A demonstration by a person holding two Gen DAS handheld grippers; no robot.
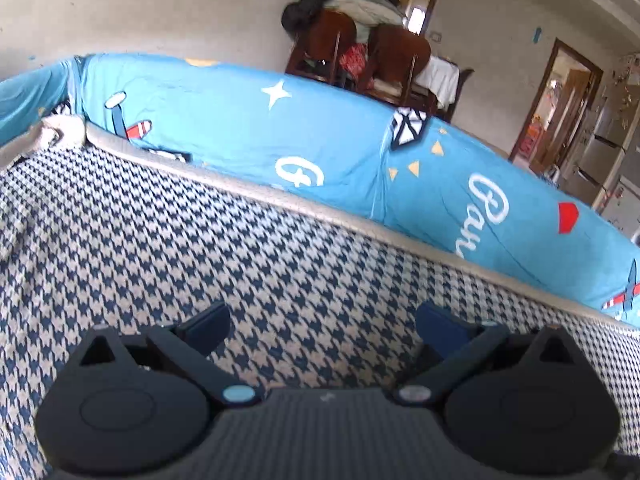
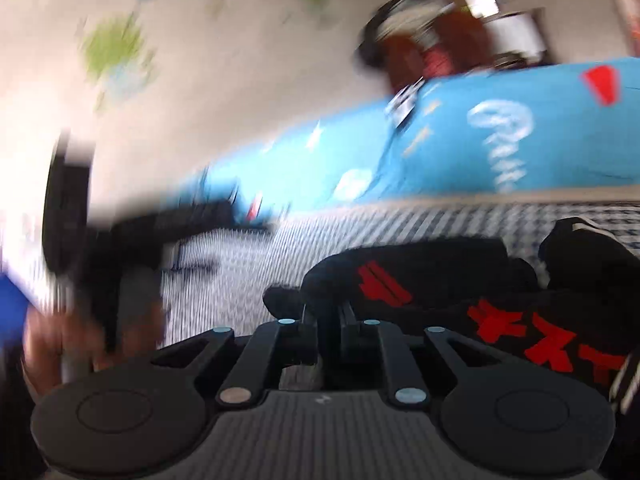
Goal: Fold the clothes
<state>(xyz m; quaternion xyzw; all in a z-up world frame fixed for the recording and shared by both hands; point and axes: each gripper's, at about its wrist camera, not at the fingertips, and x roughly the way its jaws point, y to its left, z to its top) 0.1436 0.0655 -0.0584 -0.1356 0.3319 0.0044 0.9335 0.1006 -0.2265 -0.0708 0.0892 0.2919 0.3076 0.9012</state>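
My right gripper [image 2: 326, 320] pinches the black garment [image 2: 440, 280] trailing rightward along the bed [image 1: 160, 240]; left gripper [image 1: 322, 320], wide and empty, hovers apart.

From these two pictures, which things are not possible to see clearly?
- Right wrist view: motion blur smears the whole scene; the dark device at left cannot be identified.
- Right wrist view: the black garment runs past the right edge; its type and red print are unreadable.
- Left wrist view: the white lettering on the blue bedding is cut off by the houndstooth cloth.
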